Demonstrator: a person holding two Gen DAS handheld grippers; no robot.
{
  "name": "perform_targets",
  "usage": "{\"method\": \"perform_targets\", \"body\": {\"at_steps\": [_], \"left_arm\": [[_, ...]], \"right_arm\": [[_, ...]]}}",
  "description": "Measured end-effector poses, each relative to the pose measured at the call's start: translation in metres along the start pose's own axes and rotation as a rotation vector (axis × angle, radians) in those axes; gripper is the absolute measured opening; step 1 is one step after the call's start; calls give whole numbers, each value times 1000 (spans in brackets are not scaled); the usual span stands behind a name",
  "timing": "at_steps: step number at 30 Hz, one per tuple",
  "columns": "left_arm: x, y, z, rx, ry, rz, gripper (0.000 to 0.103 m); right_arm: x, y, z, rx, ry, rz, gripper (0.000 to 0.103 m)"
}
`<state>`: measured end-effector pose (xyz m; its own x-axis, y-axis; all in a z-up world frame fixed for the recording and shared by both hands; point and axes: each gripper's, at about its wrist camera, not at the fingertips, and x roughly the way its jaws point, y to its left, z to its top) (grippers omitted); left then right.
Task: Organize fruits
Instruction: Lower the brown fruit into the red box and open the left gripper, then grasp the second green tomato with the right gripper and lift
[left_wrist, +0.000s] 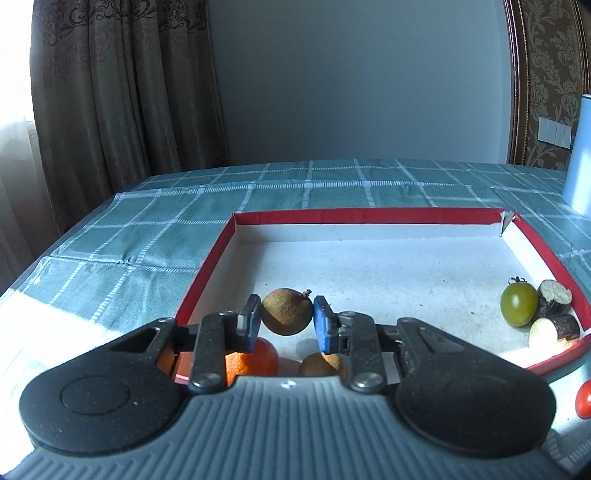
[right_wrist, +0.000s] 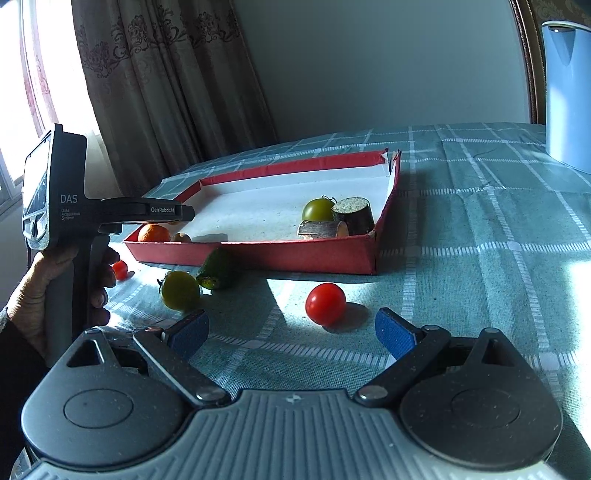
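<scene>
My left gripper (left_wrist: 287, 318) is shut on a brown round fruit (left_wrist: 287, 312) and holds it above the near left corner of the red tray (left_wrist: 369, 215). Under it lie an orange (left_wrist: 255, 360) and another brown fruit (left_wrist: 319, 364). At the tray's right side sit a green tomato (left_wrist: 518, 304) and two cut dark-skinned pieces (left_wrist: 553, 297). My right gripper (right_wrist: 291, 334) is open and empty above the tablecloth, just short of a red tomato (right_wrist: 325, 303). A green tomato (right_wrist: 180, 290), a green cut piece (right_wrist: 218, 274) and a small red tomato (right_wrist: 119, 269) lie before the tray (right_wrist: 258, 254).
The table has a teal checked cloth (right_wrist: 480, 240). A pale blue appliance (right_wrist: 567, 92) stands at the back right. Curtains hang at the back left. The left gripper's handle and the hand on it (right_wrist: 70, 236) are at the left of the right wrist view.
</scene>
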<state>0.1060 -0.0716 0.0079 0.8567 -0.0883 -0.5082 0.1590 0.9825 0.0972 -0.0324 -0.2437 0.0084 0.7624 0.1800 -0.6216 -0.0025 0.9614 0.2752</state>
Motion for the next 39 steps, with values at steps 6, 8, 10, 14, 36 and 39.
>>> {"method": "perform_targets", "body": {"at_steps": [6, 8, 10, 14, 36, 39], "left_arm": [[1, -6, -3, 34, -7, 15, 29], [1, -6, -4, 37, -8, 13, 29], [0, -7, -4, 40, -9, 13, 29], [-1, -7, -4, 36, -13, 10, 29], [-94, 34, -46, -15, -155, 40, 103], [-105, 48, -58, -19, -210, 78, 103]], "right_arm": [[0, 0, 0, -1, 0, 0, 97], [0, 0, 0, -1, 0, 0, 97], [0, 0, 0, 0, 0, 1, 97], [0, 0, 0, 1, -1, 1, 97], [-1, -2, 1, 10, -5, 3, 97], [-2, 0, 1, -2, -14, 1, 97]]}}
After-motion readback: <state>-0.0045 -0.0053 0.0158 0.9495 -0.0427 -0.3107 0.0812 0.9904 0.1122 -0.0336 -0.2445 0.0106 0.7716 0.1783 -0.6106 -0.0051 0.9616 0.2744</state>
